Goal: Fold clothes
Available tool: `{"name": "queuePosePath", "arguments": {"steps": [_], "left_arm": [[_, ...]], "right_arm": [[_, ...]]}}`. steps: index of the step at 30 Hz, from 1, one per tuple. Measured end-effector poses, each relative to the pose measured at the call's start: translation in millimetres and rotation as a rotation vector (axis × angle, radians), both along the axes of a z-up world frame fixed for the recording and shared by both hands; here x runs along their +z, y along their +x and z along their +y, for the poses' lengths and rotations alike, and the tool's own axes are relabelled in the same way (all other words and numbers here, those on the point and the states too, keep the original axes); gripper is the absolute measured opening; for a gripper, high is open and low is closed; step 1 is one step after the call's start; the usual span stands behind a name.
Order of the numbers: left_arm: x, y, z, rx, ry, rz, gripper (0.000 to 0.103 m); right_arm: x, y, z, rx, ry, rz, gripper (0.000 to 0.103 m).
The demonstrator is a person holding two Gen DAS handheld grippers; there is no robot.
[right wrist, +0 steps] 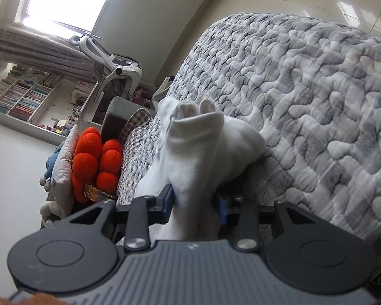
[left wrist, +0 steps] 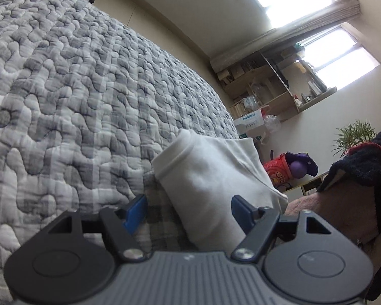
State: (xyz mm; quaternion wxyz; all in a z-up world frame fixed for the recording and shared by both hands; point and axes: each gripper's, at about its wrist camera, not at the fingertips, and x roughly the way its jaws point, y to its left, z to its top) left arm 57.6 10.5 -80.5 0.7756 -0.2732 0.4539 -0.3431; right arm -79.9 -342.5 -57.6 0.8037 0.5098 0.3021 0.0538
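A: The biggest thing here is the grey quilt (left wrist: 89, 101), it covers the whole bed. On it lies the white garment (left wrist: 210, 175), near the edge of the bed.

B: Is it folded or not?

A: In the left view it looks like a flat bundle with a hemmed edge at about 11 o'clock. In the right view the white garment (right wrist: 203, 147) is bunched and rises up from the quilt (right wrist: 304, 89). This can fit a fold that is in progress, or a folded piece that is being lifted. I cannot decide which.

B: And the tongs?

A: The right tongs (right wrist: 195, 203) are clamped on the white cloth; the cloth goes between the two blue pads and continues toward 12 o'clock from them. The left tongs (left wrist: 188, 208) stand apart, and the garment lies in the gap and just ahead, at about 1 o'clock. I cannot tell if the pads touch it.

B: How to do this step well?

A: In my opinion, the right side should hold all layers together, not only the top one, so that nothing slips out. The lifted part should travel low and be laid down flat, edges meeting. The left tongs can hold the lower part on the quilt so the bundle is not dragged.

B: Anything small nearby?

A: An orange cushion (right wrist: 96, 157) at 9 o'clock, well apart.
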Motion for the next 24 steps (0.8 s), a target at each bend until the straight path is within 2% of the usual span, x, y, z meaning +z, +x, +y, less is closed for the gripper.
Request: {"name": "queuePosePath", "arguments": {"steps": [2, 7, 15, 17, 18, 19, 21, 22, 23, 24], "left_arm": [[1, 0, -4, -0.013, -0.008, 0.009, 0.073], [2, -4, -16, -0.045, -0.017, 0.001, 0.069], [-2, -14, -26, -0.006, -0.031, 0.004, 0.064], [-1, -15, -28, 0.011, -0.029, 0.003, 0.060], [0, -16, -30, 0.021, -0.027, -0.008, 0.053], [1, -18, -31, 0.031, -0.024, -0.020, 0.041], [6, -21, -31, 0.047, -0.024, -0.047, 0.030], [11, -22, -27, 0.055, -0.031, -0.067, 0.028], [16, -24, -24, 0.063, -0.038, -0.088, 0.028], [21, -24, -21, 0.072, -0.039, -0.103, 0.028]], "right_arm": [[7, -5, -9, -0.021, -0.035, -0.025, 0.051], [24, -12, -32, -0.050, -0.120, -0.080, 0.058], [21, 33, -36, 0.089, -0.168, -0.092, 0.061], [16, 46, -34, 0.110, -0.202, -0.073, 0.061], [15, 46, -31, 0.116, -0.221, -0.070, 0.061], [16, 45, -28, 0.120, -0.241, -0.070, 0.061], [16, 43, -20, 0.129, -0.279, -0.069, 0.057], [16, 42, -17, 0.134, -0.299, -0.068, 0.045], [16, 41, -13, 0.138, -0.318, -0.067, 0.038], [16, 39, -10, 0.143, -0.338, -0.067, 0.036]]}}
